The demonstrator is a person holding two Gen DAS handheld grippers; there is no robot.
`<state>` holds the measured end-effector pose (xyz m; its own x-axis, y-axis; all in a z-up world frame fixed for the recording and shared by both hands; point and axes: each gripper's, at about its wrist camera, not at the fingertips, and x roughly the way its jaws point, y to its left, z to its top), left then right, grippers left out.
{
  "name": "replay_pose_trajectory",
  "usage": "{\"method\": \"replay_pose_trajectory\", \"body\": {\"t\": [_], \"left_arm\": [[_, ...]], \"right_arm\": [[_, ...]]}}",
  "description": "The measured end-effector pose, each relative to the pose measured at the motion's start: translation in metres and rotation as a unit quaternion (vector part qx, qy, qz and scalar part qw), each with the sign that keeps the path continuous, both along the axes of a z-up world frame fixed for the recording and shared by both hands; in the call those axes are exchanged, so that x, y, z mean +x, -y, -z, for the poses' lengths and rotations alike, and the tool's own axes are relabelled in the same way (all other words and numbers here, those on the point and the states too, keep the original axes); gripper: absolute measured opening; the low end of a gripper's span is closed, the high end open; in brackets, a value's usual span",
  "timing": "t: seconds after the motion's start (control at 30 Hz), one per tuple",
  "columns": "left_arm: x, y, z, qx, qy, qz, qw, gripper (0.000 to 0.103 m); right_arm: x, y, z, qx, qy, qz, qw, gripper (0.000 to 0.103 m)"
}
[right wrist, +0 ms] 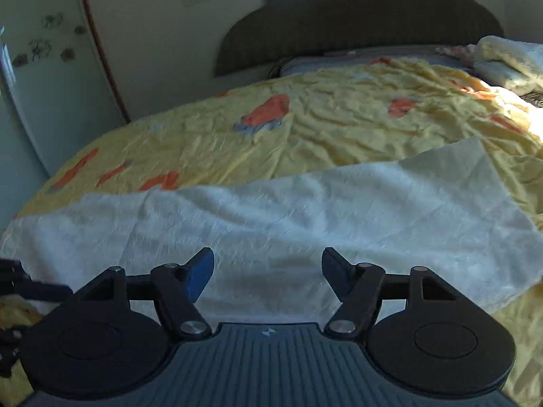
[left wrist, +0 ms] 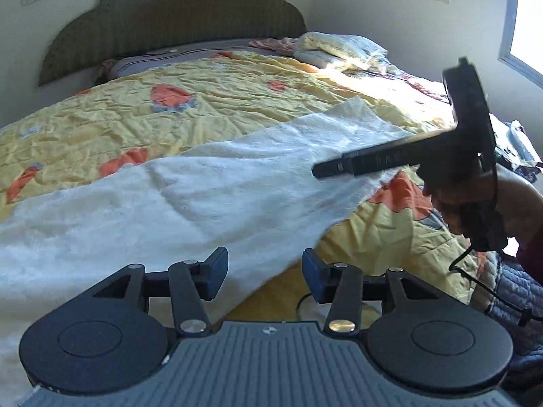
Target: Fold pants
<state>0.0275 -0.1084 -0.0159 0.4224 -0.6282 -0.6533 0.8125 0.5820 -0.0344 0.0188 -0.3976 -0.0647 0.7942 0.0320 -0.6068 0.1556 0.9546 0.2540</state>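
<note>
White fleecy pants lie stretched across the yellow bedspread, running from lower left to upper right. They also show in the right wrist view. My left gripper is open and empty, just above the near edge of the pants. My right gripper is open and empty, hovering over the near edge of the pants. It also shows from the side in the left wrist view, held in a hand above the pants' right end.
The bed has a dark scalloped headboard and pillows at the far right. A window lights the right side. A wardrobe stands left of the bed. A grey quilted cover and a cable hang at the right.
</note>
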Motion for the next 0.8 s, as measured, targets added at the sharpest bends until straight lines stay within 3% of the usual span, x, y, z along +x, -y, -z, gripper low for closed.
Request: {"method": "replay_pose_trajectory", "body": {"t": [0.07,0.13,0.2,0.27,0.33,0.4,0.47,0.5,0.53,0.63,0.7,0.8], "left_arm": [[0.002,-0.032,-0.006,0.002,0.013,-0.047,0.9988,0.054],[0.004,-0.070,-0.013,0.004,0.027,-0.106,0.9940,0.054],[0.007,-0.112,-0.020,0.004,0.036,-0.184,0.9823,0.054],[0.013,-0.153,-0.028,-0.001,0.039,-0.265,0.9636,0.054],[0.017,-0.194,-0.036,-0.007,0.038,-0.356,0.9335,0.054],[0.021,-0.234,-0.043,-0.022,0.029,-0.444,0.8955,0.054],[0.025,-0.267,-0.045,-0.035,0.016,-0.511,0.8585,0.054],[0.026,-0.282,-0.045,-0.044,0.005,-0.536,0.8430,0.054],[0.028,-0.295,-0.045,-0.058,-0.007,-0.551,0.8326,0.054],[0.036,-0.320,-0.041,-0.107,-0.057,-0.558,0.8210,0.054],[0.040,-0.331,-0.035,-0.138,-0.087,-0.556,0.8153,0.052],[0.044,-0.339,-0.025,-0.169,-0.125,-0.551,0.8075,0.038]], "right_arm": [[0.014,-0.013,0.013,-0.066,-0.023,0.039,0.997,0.070],[0.018,-0.033,0.001,-0.126,0.000,0.080,0.989,0.071],[0.020,-0.075,-0.024,-0.141,0.078,0.012,0.987,0.071],[0.030,-0.132,-0.043,-0.136,0.130,-0.102,0.977,0.070],[0.037,-0.194,-0.051,-0.144,0.164,-0.221,0.950,0.069],[0.043,-0.252,-0.052,-0.146,0.179,-0.327,0.916,0.067],[0.045,-0.305,-0.049,-0.146,0.187,-0.408,0.881,0.054],[0.044,-0.327,-0.048,-0.149,0.192,-0.440,0.864,0.052],[0.045,-0.347,-0.047,-0.157,0.197,-0.466,0.848,0.050],[0.048,-0.400,-0.039,-0.193,0.196,-0.514,0.812,0.043],[0.051,-0.422,-0.033,-0.210,0.189,-0.529,0.800,0.035],[0.058,-0.440,-0.024,-0.243,0.187,-0.532,0.789,0.024]]}}
